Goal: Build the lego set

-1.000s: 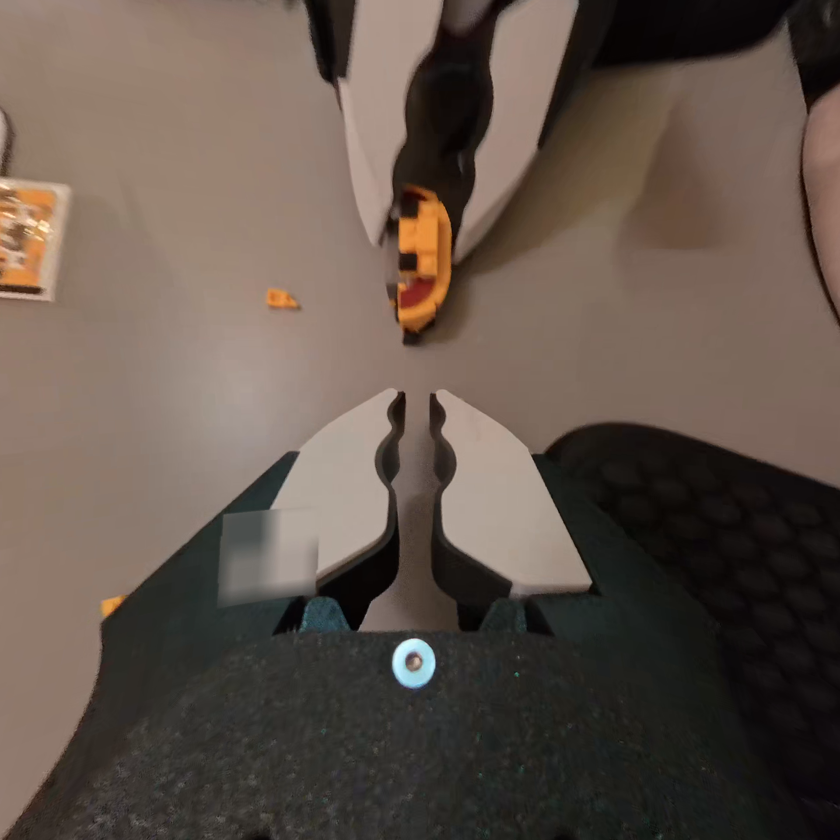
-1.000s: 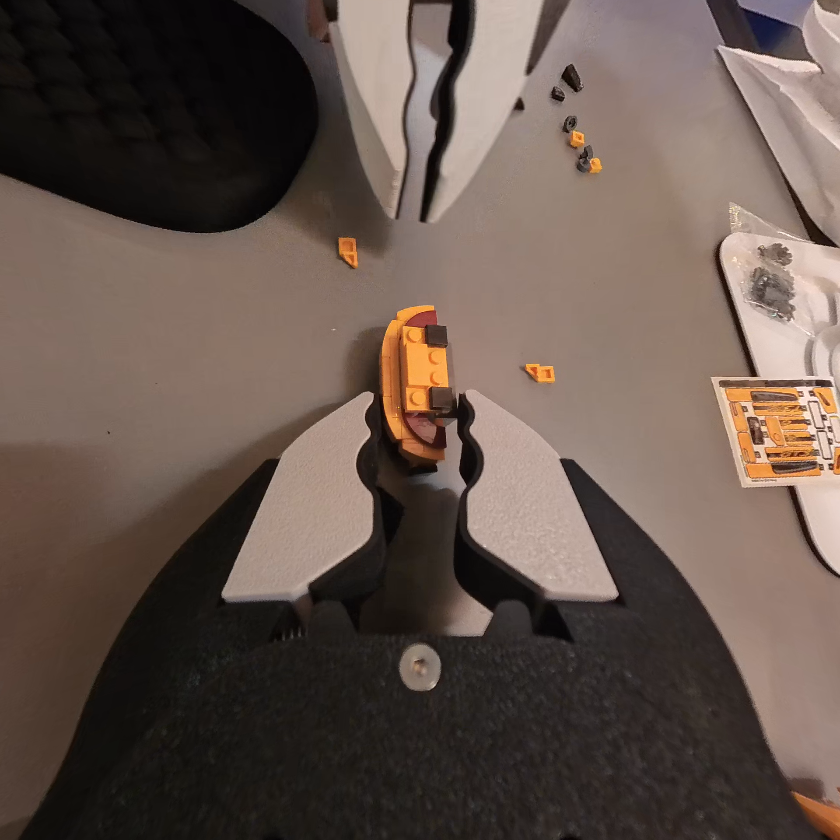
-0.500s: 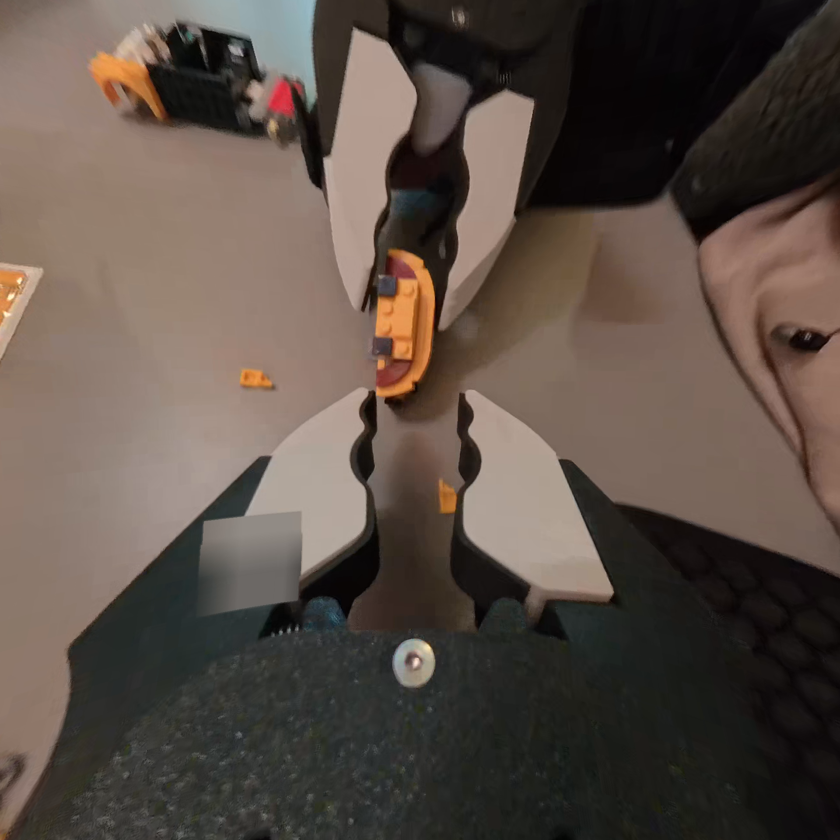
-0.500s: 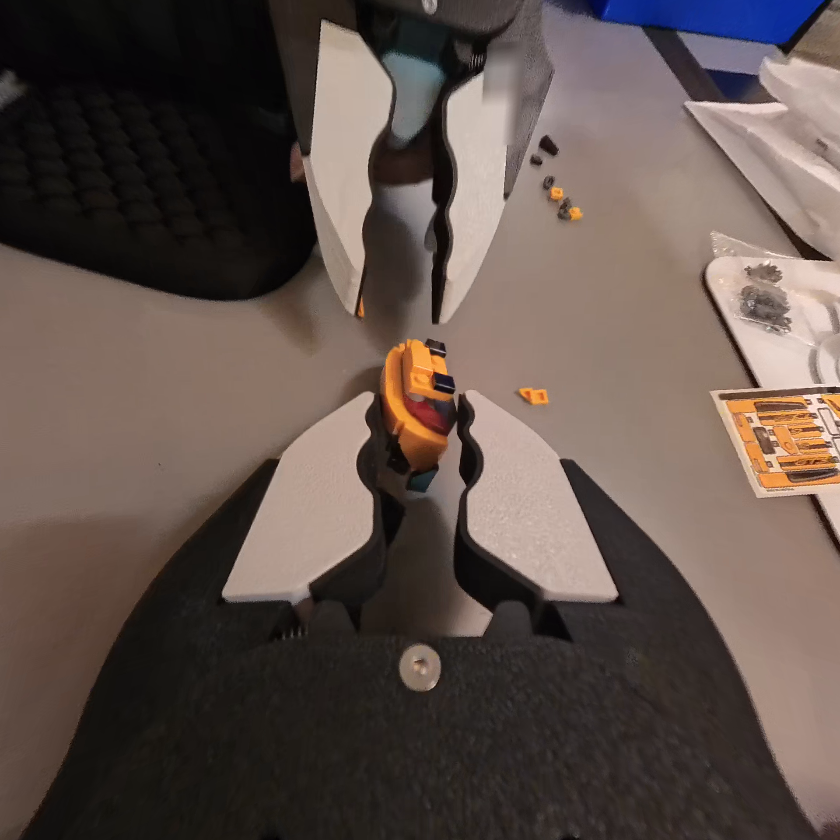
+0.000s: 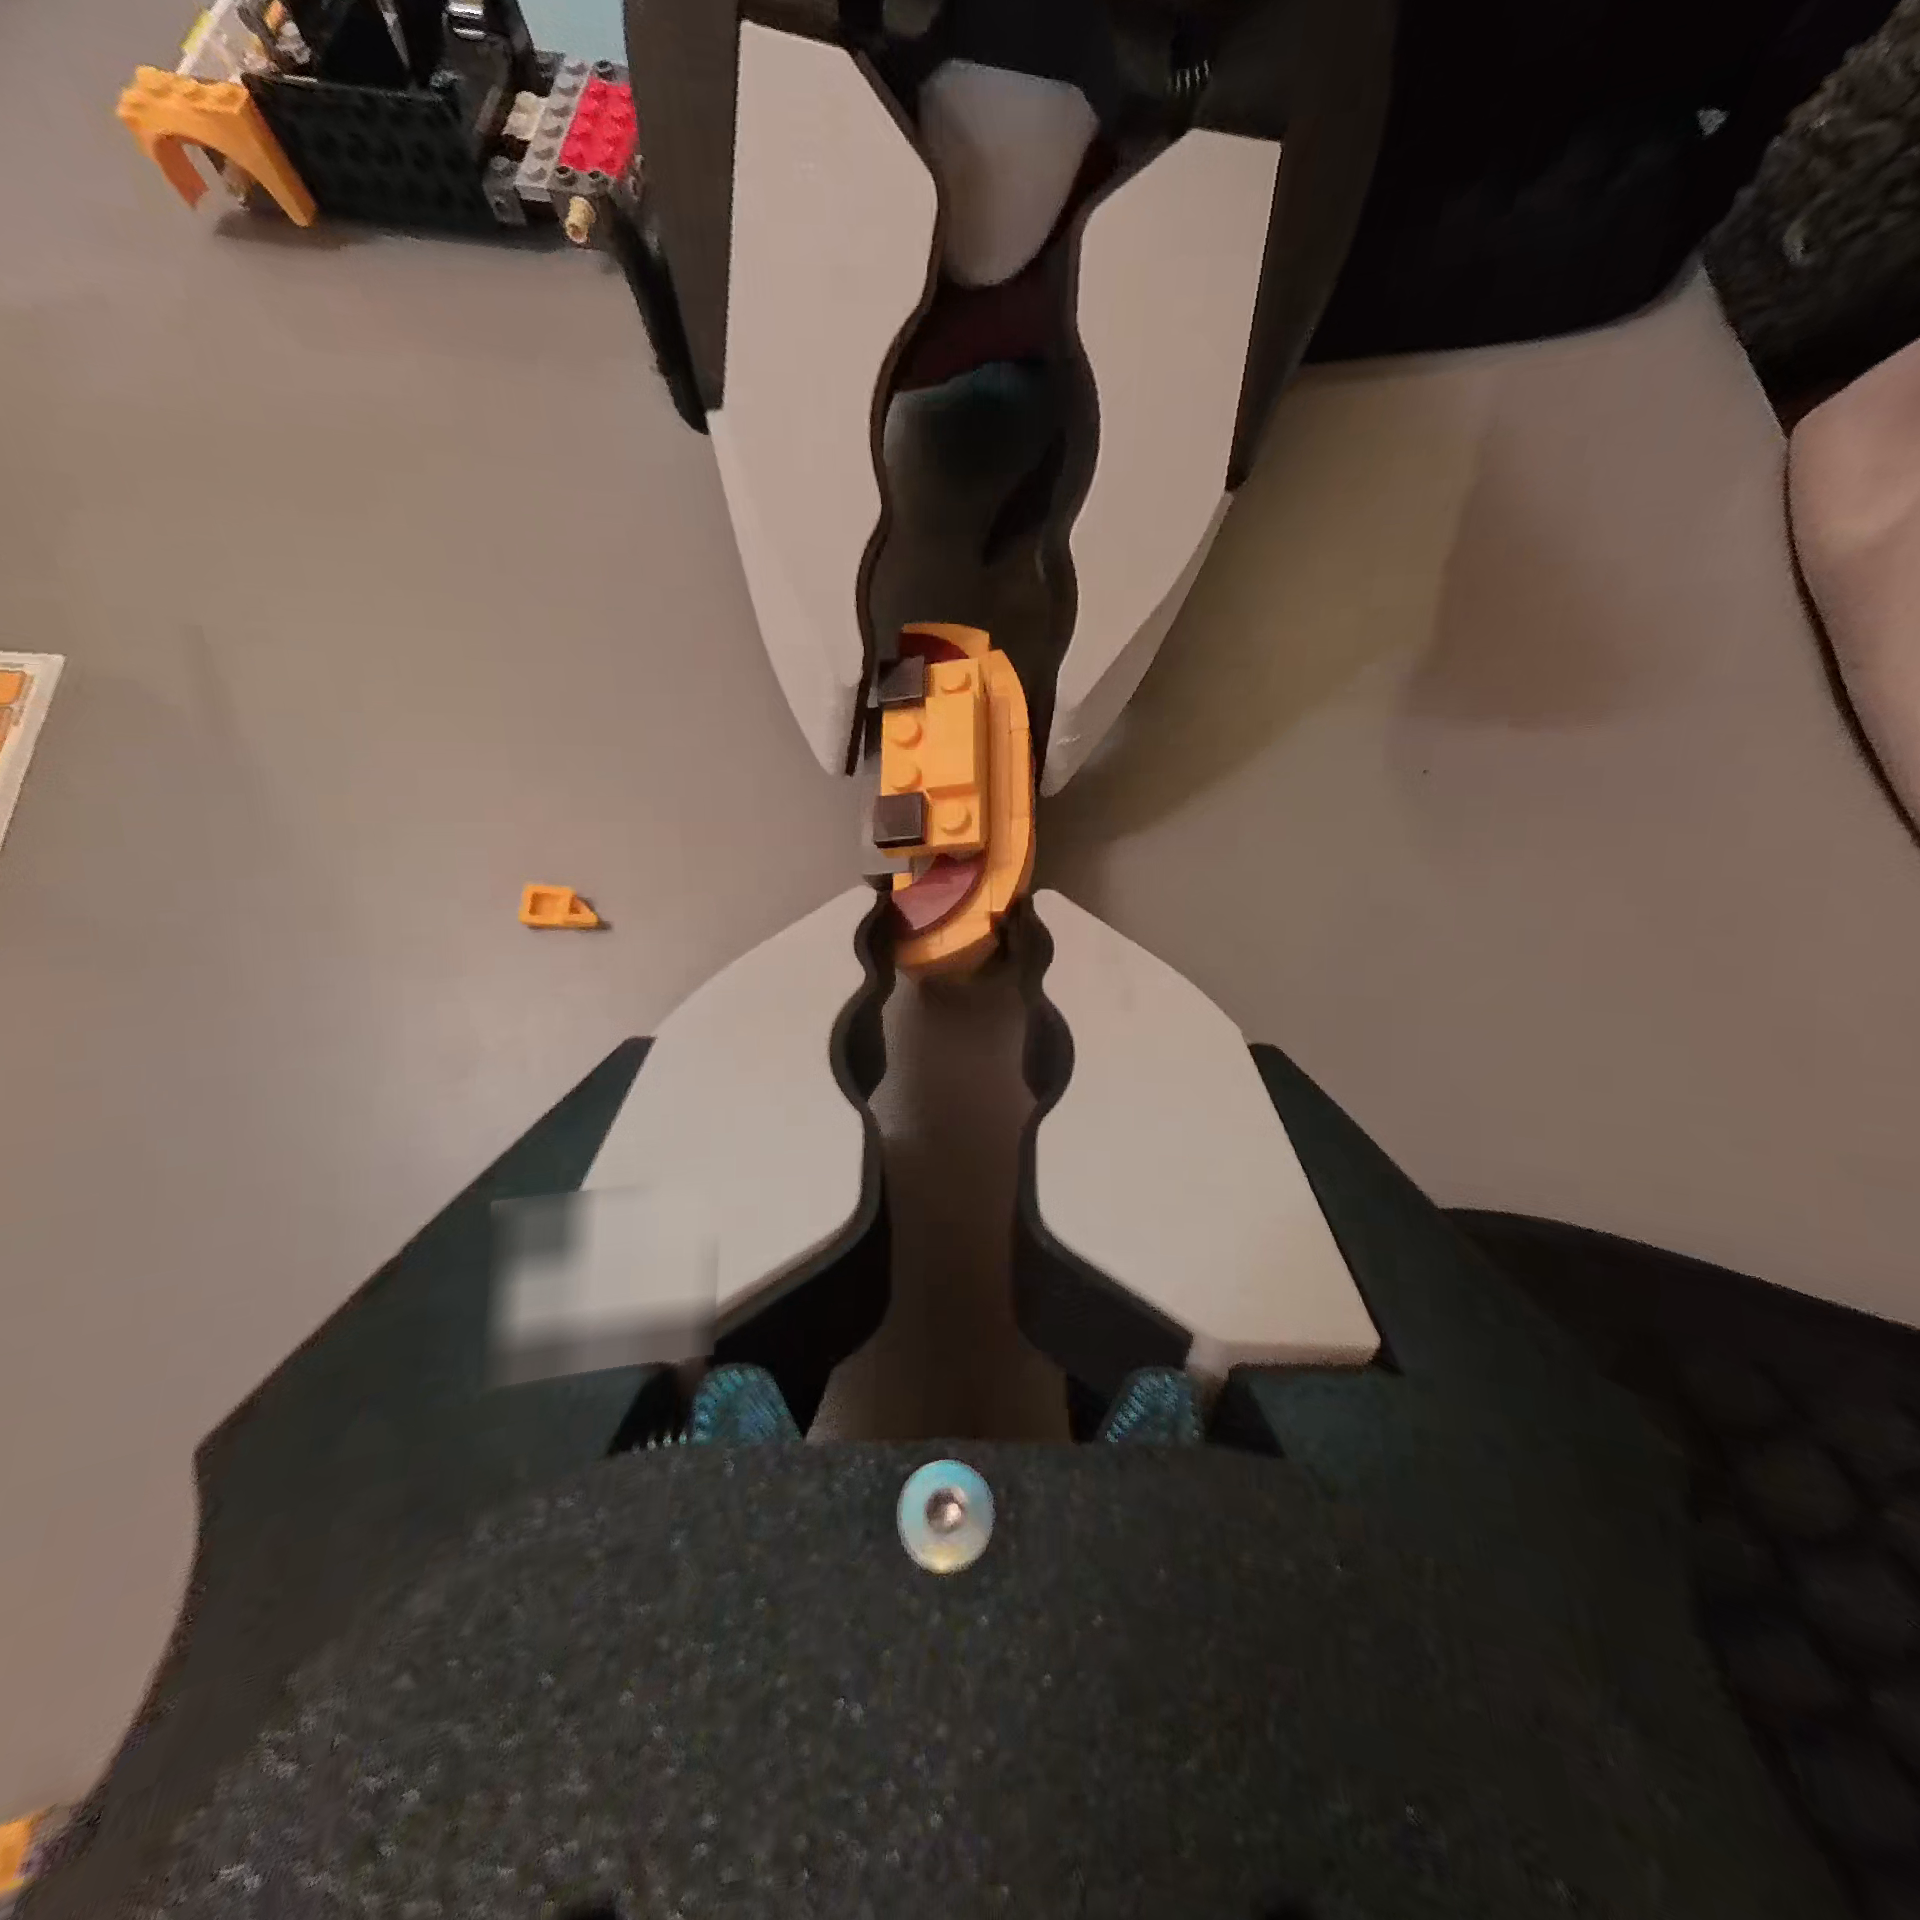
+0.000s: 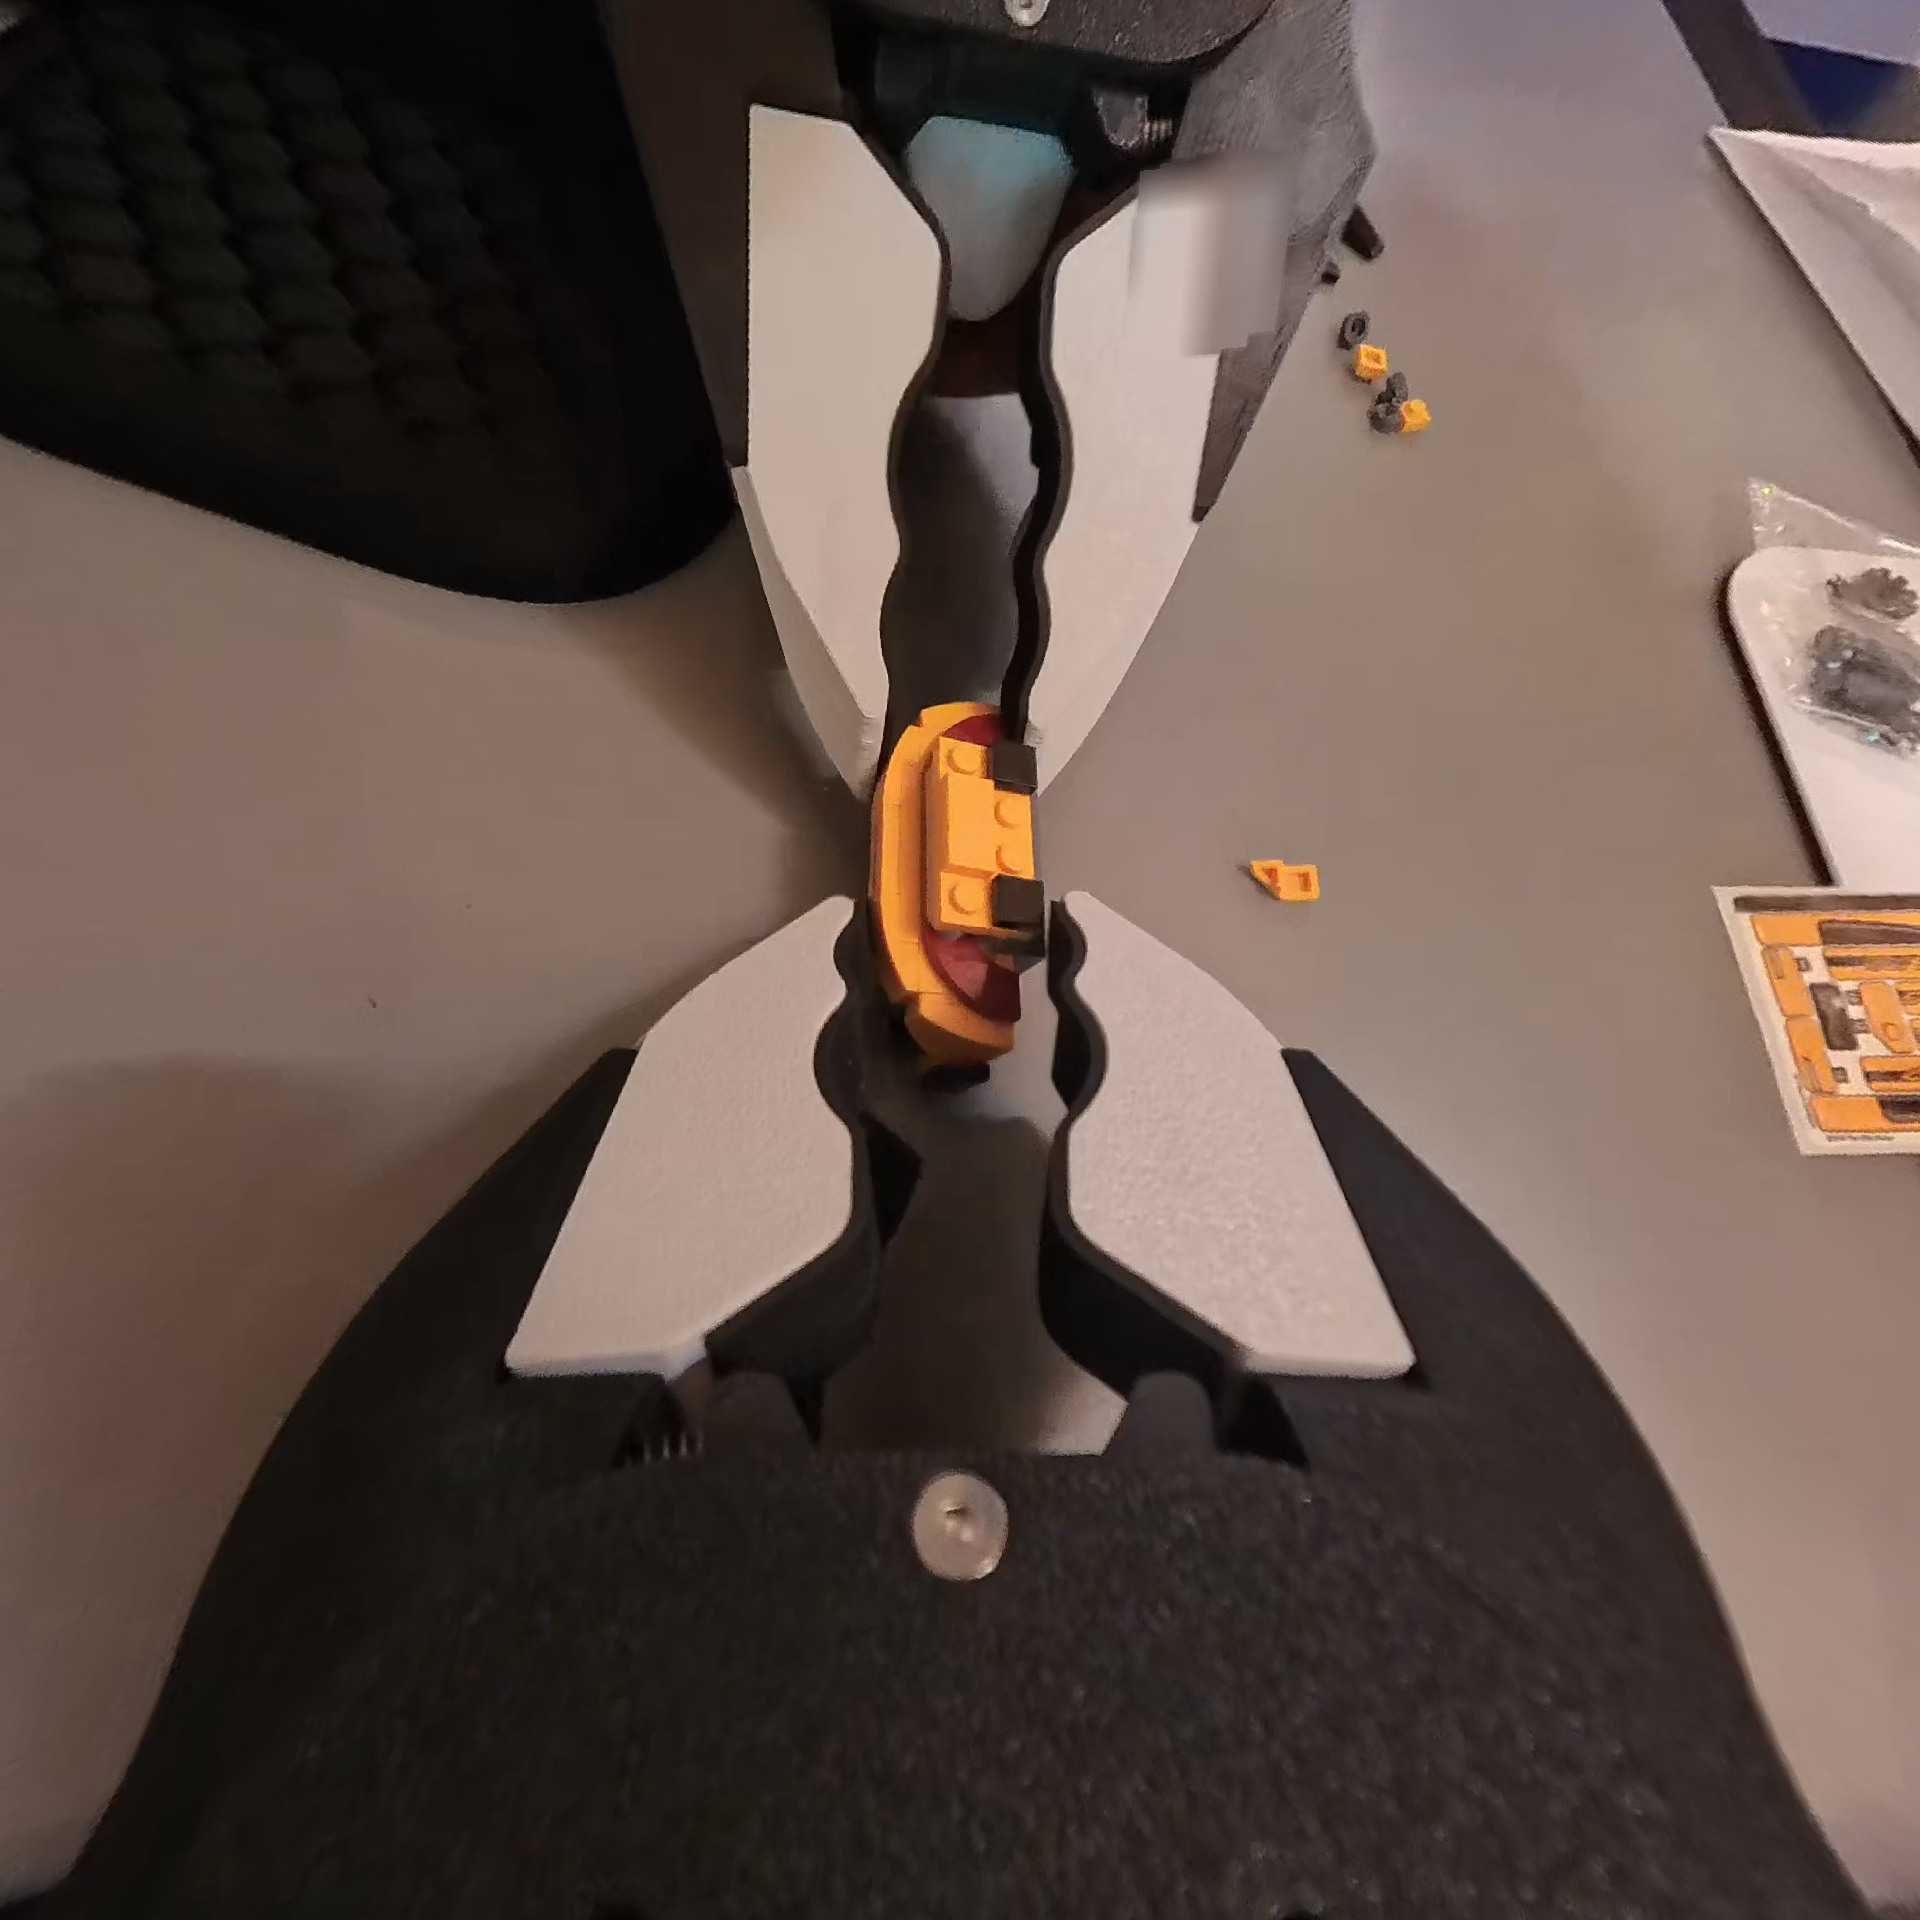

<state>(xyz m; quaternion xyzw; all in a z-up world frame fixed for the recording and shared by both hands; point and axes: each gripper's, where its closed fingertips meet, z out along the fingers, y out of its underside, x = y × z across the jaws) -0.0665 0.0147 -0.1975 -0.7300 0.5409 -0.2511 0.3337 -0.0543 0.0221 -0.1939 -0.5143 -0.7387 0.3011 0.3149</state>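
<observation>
Grey table (image 5: 312, 540): your right gripper (image 6: 956, 935) clenches the orange lego piece (image 6: 961, 883) by 1 end; your left gripper (image 5: 951, 935) brackets the other end, contact unclear. Part-built model (image 5: 395, 125) far left; sticker sheet (image 6: 1829, 1008), loose orange bit (image 6: 1288, 878), black mat (image 6: 312, 291) nearby.

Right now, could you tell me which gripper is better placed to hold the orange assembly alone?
Probably the right. The right gripper has the orange assembly seated deeper between its fingers, while the left gripper only brackets its far end.
</observation>
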